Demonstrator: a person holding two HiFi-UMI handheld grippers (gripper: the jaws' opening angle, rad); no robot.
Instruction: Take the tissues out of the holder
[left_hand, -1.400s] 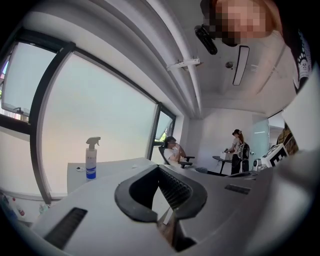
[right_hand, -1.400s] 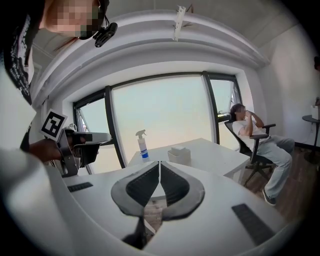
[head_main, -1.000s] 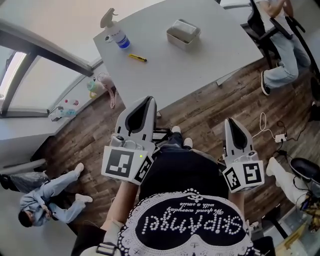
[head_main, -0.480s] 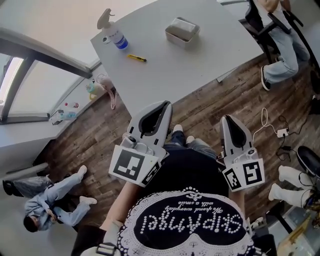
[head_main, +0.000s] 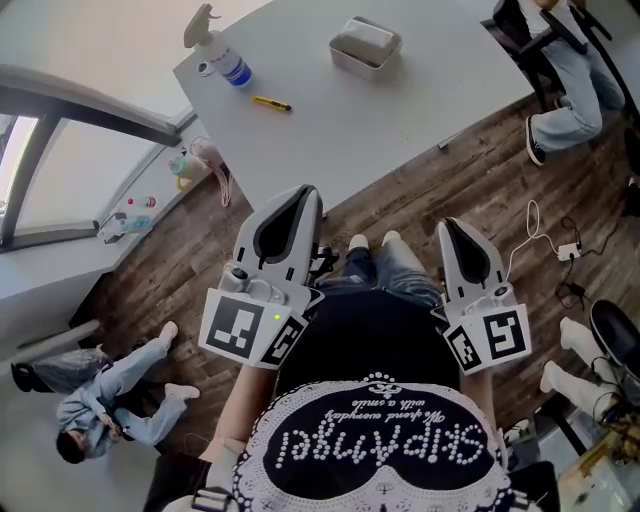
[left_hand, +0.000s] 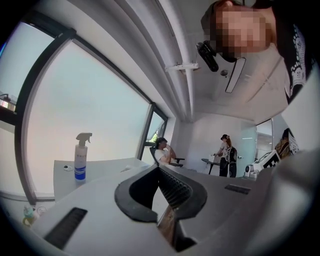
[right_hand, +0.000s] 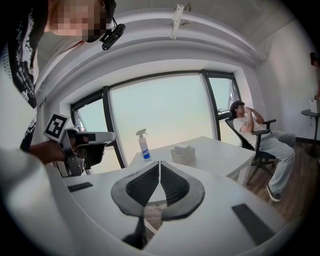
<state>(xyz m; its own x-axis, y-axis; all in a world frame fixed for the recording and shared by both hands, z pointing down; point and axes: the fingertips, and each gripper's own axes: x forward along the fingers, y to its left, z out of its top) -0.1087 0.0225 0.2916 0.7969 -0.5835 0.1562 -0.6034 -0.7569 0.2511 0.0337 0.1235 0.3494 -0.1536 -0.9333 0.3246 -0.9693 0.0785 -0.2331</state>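
The person stands back from the white counter (head_main: 420, 110), holding both tools out over the wooden floor (head_main: 400, 215) and well short of the counter's edge. The left tool (head_main: 303, 196) points toward the counter. Its own view shows the two black jaws meeting at their tips, closed with nothing between them. The right tool (head_main: 447, 226) is also closed and empty. In the right gripper view its jaws touch at the front, with only a thin slit behind the tips.

The tissue holder (head_main: 365, 47), a pale rectangular box, sits on the far part of the counter, well away from both tools. White tissues (right_hand: 184, 148) show at its open top. In the right gripper view the holder stands almost straight ahead, just above the jaw tips.

A spray bottle (head_main: 222, 58) with a blue band stands upright near the counter's far left corner. A yellow pen (head_main: 271, 103) lies on the counter between the bottle and the holder, nearer the bottle. A seated person (right_hand: 257, 127) occupies a chair off the counter's right end.
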